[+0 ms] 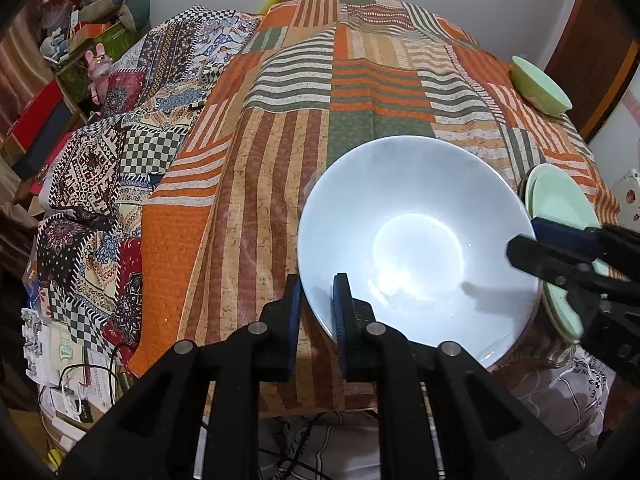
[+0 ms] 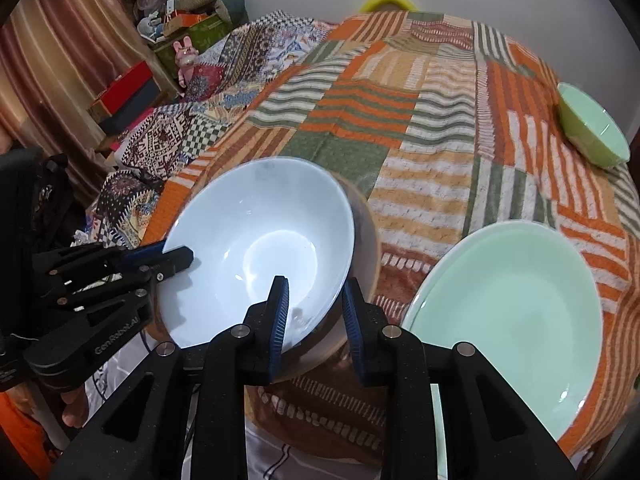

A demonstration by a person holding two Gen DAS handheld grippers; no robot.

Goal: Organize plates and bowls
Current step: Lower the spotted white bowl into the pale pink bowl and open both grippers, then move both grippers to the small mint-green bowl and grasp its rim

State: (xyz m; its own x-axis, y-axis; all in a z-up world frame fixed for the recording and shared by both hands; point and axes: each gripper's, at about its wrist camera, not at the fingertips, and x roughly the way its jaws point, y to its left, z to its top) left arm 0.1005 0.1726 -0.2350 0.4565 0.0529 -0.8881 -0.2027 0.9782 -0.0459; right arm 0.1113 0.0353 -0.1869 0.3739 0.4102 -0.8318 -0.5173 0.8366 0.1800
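A large white bowl (image 1: 416,244) (image 2: 260,252) sits near the front edge of the patchwork-covered table (image 1: 288,140). My left gripper (image 1: 318,300) straddles its left rim, jaws close on the rim. My right gripper (image 2: 314,308) straddles the bowl's right rim with a wider gap; it also shows in the left wrist view (image 1: 532,236). Stacked pale green plates (image 2: 508,312) (image 1: 564,216) lie right of the bowl. A small green bowl (image 2: 596,128) (image 1: 540,84) sits at the far right.
A second patterned cloth (image 1: 100,184) drapes off the table's left side. Boxes and soft toys (image 1: 80,28) are piled at the far left by a curtain. Cables and papers (image 1: 76,376) lie below the front left edge.
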